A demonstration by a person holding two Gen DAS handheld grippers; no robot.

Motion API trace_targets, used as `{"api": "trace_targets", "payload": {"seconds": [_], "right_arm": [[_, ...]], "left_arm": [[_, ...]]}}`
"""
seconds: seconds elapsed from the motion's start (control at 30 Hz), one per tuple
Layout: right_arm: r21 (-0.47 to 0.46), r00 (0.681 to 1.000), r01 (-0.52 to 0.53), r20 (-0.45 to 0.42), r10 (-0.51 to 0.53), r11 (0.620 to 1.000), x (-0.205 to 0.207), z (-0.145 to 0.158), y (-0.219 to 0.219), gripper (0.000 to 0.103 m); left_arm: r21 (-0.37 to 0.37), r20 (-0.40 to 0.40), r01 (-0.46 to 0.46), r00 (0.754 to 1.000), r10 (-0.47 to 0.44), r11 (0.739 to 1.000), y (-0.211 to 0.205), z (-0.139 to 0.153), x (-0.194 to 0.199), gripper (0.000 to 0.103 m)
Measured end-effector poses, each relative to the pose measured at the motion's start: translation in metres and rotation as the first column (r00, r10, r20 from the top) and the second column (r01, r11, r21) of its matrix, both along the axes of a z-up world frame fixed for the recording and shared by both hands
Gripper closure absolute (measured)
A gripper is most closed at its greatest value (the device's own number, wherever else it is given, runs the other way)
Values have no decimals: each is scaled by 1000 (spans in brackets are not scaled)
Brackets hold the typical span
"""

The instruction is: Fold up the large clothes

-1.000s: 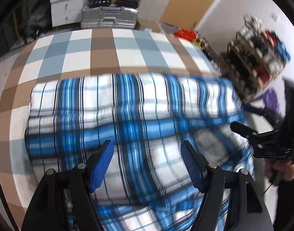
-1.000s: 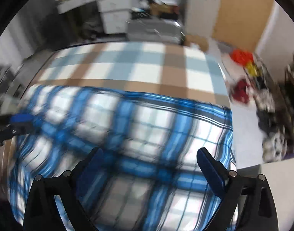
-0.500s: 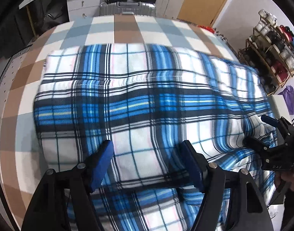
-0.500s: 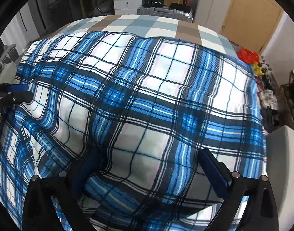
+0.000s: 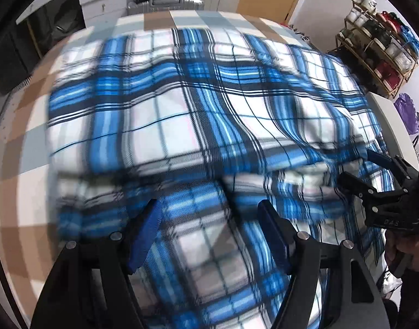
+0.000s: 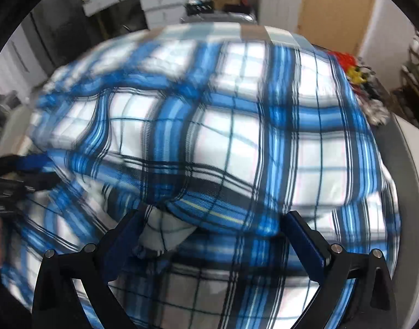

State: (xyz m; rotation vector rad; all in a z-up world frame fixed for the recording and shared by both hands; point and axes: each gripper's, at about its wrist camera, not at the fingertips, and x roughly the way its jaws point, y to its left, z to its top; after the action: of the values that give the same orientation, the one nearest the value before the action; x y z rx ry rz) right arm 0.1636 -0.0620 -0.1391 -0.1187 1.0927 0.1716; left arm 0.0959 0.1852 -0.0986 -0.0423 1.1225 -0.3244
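A large blue, white and black plaid cloth [image 5: 209, 115] lies spread over a bed, with an upper layer folded over a lower one. The fold's edge runs across just ahead of my fingers. My left gripper [image 5: 209, 213] hovers open over the lower layer, nothing pinched between its blue pads. To its right, my right gripper [image 5: 373, 186] reaches over the cloth's edge with its jaws apart, a hand [image 5: 406, 257] behind it. In the right wrist view the cloth [image 6: 236, 137] fills the frame. The right gripper [image 6: 213, 219] stands open there, the bulging fold edge lying between its fingers.
The bed's brown, grey-blue and white checked sheet [image 5: 20, 186] shows left of and beyond the cloth. A silver suitcase [image 5: 165, 2] and white drawers [image 5: 102, 0] stand past the bed. A shoe rack [image 5: 379, 41] and a purple bag [image 5: 406, 109] are on the right.
Both grippers have come down closer over the cloth. The plaid upper layer now lies folded, with its edge near the fingers; less of the checked sheet shows.
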Motion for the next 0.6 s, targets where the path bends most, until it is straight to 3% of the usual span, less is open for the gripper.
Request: {"api": "trace_targets", "payload": {"seconds": [0.13,0.33,0.47,0.6], "right_arm": [[125,994,51,89,-62,991,-30,34,-5,1],[347,931,-4,344,-124,938,-115,90,-6,0],[370,891,-73,441,-106,926,-160,106,2,0],[386,883,-88,458,-108,918,-190,113,9,0]], "left_arm": [[4,165,-30,986,28,1000,12,40,-48,35],[74,405,-92,913,54,993,26,79,-115,35],[116,521,-117,853,39,986,32,92,-145,34],[119,569,-115,822,27,986,33,91,-154,31]]}}
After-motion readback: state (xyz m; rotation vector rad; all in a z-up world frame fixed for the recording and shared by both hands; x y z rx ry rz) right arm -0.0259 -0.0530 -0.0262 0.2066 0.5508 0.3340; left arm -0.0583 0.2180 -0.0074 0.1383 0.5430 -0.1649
